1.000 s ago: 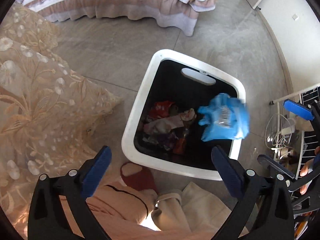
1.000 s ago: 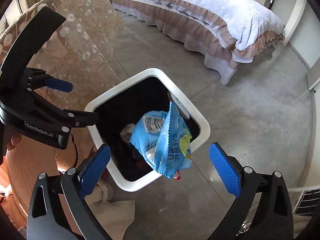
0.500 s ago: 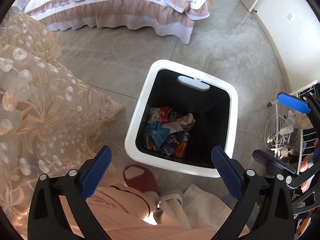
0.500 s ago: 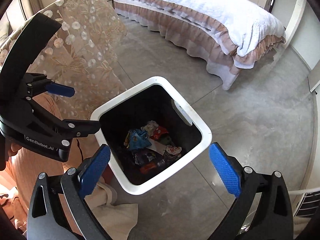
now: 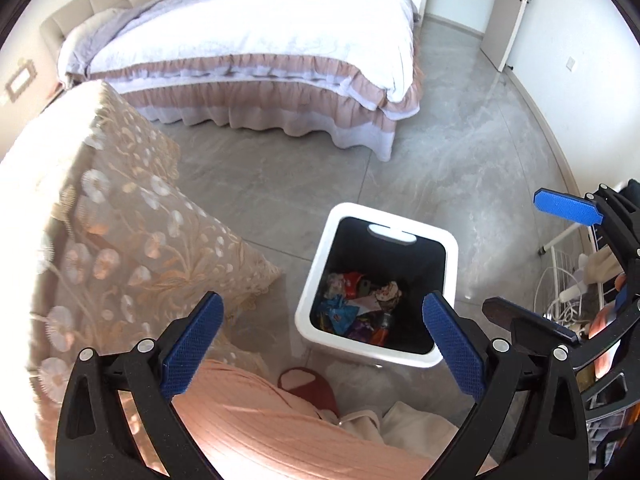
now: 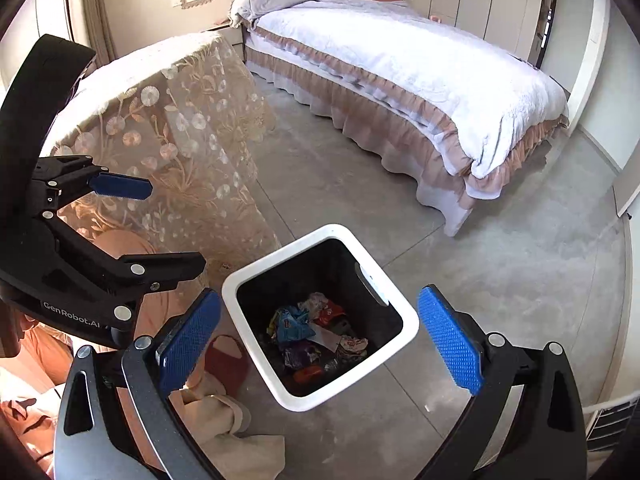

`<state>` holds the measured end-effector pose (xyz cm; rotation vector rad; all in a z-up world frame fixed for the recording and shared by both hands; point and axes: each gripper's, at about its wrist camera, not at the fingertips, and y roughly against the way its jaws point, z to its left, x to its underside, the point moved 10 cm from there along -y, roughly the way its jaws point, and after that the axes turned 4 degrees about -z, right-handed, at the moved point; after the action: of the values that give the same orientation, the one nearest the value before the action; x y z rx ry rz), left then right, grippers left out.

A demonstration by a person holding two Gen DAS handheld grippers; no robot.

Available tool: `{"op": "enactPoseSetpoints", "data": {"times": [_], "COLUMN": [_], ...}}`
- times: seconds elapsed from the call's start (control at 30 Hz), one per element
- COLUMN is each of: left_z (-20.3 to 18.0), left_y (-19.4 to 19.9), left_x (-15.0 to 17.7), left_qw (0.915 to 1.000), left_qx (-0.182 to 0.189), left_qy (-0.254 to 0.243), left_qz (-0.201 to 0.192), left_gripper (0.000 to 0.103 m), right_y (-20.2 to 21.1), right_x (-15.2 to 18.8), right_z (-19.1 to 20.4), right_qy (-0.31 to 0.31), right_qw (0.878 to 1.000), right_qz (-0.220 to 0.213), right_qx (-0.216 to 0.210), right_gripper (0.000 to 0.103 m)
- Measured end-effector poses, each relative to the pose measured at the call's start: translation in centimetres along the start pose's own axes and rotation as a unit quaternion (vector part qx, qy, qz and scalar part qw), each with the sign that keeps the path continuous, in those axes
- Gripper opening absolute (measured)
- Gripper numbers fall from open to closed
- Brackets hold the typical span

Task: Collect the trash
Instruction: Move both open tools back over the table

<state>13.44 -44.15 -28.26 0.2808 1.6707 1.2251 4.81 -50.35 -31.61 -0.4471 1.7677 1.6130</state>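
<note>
A white square trash bin (image 5: 450, 248) (image 6: 230, 286) with a black inside stands on the grey floor. Several crumpled wrappers lie at its bottom, among them a blue snack bag (image 5: 340, 314) (image 6: 290, 324). My left gripper (image 5: 322, 326) hovers open above and in front of the bin, nothing between its blue pads. My right gripper (image 6: 318, 338) is open too, high over the bin and empty. The right gripper (image 5: 560, 248) shows at the right edge of the left wrist view, and the left gripper (image 6: 132, 216) at the left of the right wrist view.
A table under a floral lace cloth (image 5: 100, 232) (image 6: 176, 132) stands left of the bin. A bed with a white cover and pink frill (image 5: 260, 52) (image 6: 400, 76) fills the back. The person's knee (image 5: 256, 420) and red slipper (image 5: 308, 386) are near the bin. A wire rack (image 5: 568, 280) stands right.
The blue snack bag fell from the air into the bin and now lies among the wrappers. Both grippers have risen and tilted up, so the bed and room show.
</note>
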Motion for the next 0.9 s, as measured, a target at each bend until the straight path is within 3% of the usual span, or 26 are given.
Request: {"op": "enactPoseSetpoints", "data": {"times": [0.2, 0.43, 0.57, 0.9], "left_z": [4.4, 11.6, 15.8, 26.4], "left_y": [6.3, 12.3, 14.7, 19.3], "left_x": [-1.8, -1.7, -0.7, 3.8], "left_qw": [0.9949, 0.9798, 0.9708, 0.9419], "left_qx": [-0.062, -0.132, -0.157, -0.232], "left_qy": [0.022, 0.069, 0.102, 0.181], "left_qz": [-0.076, -0.133, -0.15, -0.163], "left_gripper": [0.098, 0.098, 0.098, 0.098], "right_y": [2.9, 4.4, 4.1, 2.2], "right_x": [-4.8, -10.7, -13.7, -18.3], "right_z": [3.1, 8.6, 12.2, 22.6], "right_qy": [0.01, 0.002, -0.008, 0.028], "right_qw": [0.998, 0.989, 0.983, 0.973], "right_qz": [-0.062, -0.114, -0.123, -0.128], "right_qx": [-0.031, -0.091, -0.137, -0.19], "right_gripper": [0.098, 0.098, 0.098, 0.098]}}
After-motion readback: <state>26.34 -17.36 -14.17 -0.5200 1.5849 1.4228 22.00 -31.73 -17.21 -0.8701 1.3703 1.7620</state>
